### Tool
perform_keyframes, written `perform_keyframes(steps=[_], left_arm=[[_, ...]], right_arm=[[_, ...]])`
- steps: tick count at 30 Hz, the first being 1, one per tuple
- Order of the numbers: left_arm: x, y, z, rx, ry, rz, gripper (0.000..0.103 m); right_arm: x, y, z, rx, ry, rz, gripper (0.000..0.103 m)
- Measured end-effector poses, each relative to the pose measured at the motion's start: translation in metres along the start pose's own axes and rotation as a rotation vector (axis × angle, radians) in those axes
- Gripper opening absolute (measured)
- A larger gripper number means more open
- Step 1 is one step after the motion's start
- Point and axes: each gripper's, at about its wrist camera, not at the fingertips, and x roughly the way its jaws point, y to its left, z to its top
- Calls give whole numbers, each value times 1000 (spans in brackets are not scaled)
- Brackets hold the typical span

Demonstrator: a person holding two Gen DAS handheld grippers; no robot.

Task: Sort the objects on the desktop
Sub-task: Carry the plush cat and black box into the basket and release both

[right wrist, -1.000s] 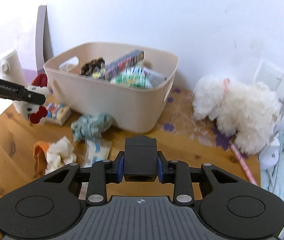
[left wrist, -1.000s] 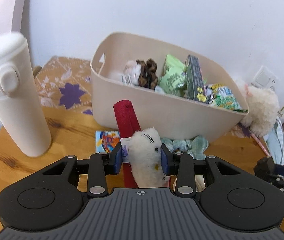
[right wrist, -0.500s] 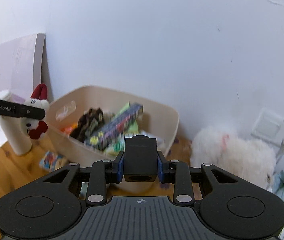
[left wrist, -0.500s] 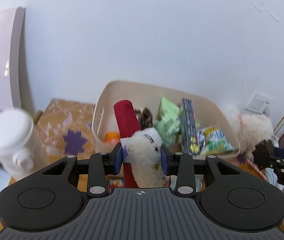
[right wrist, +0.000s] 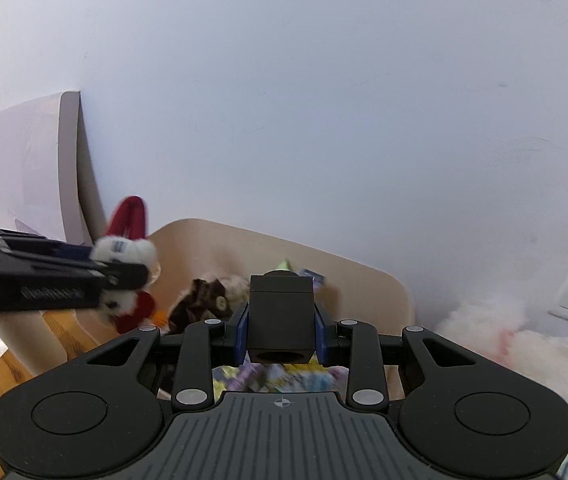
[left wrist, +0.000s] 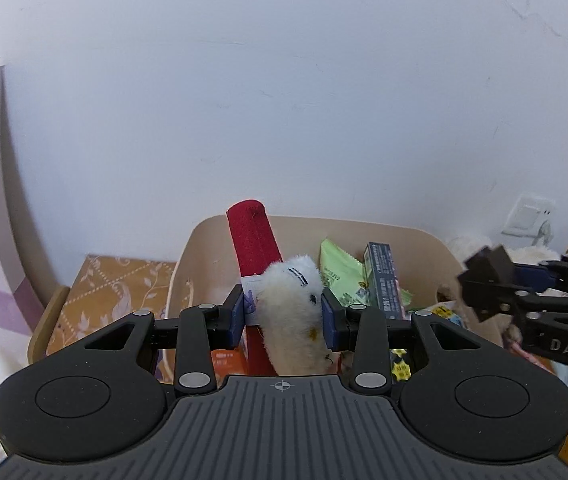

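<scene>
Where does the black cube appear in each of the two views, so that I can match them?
Left wrist view: the black cube is at the right edge, held in the right claw, above the beige bin.
Right wrist view: the black cube is at lower centre, clamped between the claw's blue pads.
Shared landmark: the beige bin against the white wall.

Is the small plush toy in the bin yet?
Not yet. The left hand-held gripper holds the plush toy, shut on it, above the beige bin.
</scene>
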Motion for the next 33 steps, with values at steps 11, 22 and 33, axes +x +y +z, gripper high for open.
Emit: perform_keyframes(steps=[11,22,33], left_arm=[[46,-1,-7,110,116,19,39],[61,8,-13,118,192,47,54],[40,16,-11,131,153,76,84]], right_arm=[[64,36,12,-112,109,9,29],[67,34,-1,-111,139,-15,43],[33,21,1,-83,38,-38,96]])
